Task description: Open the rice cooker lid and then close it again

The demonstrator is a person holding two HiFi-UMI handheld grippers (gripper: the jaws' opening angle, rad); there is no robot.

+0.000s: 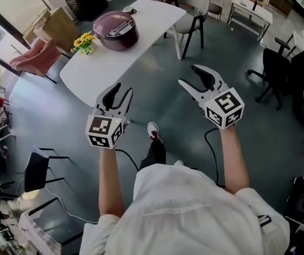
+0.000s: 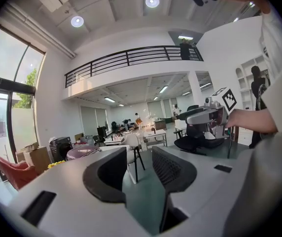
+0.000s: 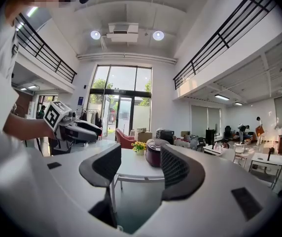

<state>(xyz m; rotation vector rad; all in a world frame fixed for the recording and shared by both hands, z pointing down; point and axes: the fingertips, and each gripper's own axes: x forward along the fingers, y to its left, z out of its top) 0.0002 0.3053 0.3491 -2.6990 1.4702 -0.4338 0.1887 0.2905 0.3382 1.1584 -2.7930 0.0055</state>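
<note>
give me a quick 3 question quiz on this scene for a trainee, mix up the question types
1. True or false: the rice cooker stands open.
2. What sits beside the rice cooker on the table? A. yellow flowers B. a kettle C. a laptop
3. What do the left gripper and the right gripper hold?
Key: 1 false, it is shut. 2 A. 3 nothing: both have their jaws apart and empty, short of the table.
</note>
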